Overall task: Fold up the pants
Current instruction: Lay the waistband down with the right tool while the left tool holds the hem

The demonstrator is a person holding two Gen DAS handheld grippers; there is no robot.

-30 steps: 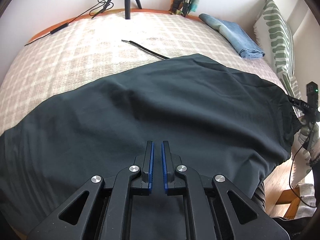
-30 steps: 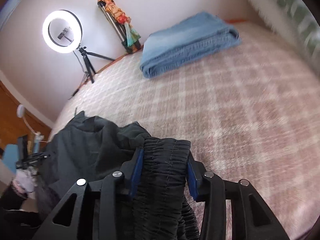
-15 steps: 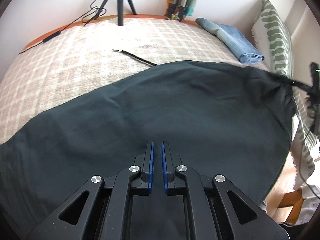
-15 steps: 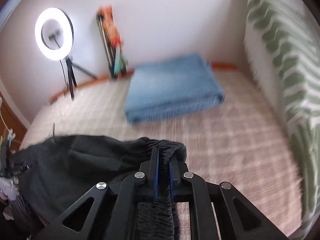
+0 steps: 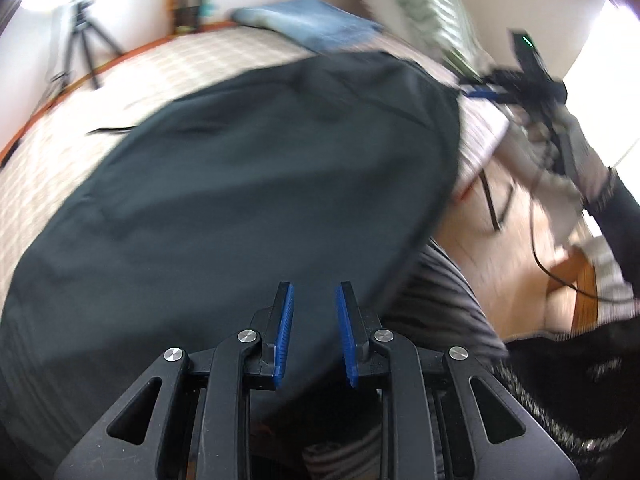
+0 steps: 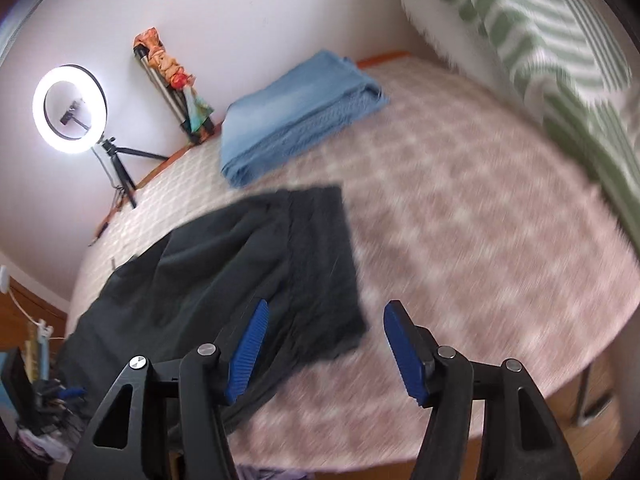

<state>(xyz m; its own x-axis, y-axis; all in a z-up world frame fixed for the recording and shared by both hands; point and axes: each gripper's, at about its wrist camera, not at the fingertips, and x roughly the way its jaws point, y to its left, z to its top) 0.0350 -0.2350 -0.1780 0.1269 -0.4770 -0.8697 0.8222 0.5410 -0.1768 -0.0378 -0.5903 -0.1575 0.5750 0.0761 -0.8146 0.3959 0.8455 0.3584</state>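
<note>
Item: dark pants (image 6: 248, 280), lying spread across the checked bedcover (image 6: 480, 240), waistband end flat and square toward the folded blue jeans (image 6: 296, 116), apparently laid out smooth so a fold can start. Right gripper (image 6: 324, 344): jaws opening, nothing between the pads, fabric lying free beneath. Left gripper (image 5: 314, 332): jaws opening, no cloth pinched, poised over the pants' near edge.

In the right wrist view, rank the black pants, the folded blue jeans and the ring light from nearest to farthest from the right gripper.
From the right gripper, whose jaws are opening with nothing held:
1. Black pants: spread on the bed just ahead, to its left.
2. Folded blue jeans: farther up the bed, near the wall.
3. Ring light: farthest, far left beyond the bed's edge.
</note>
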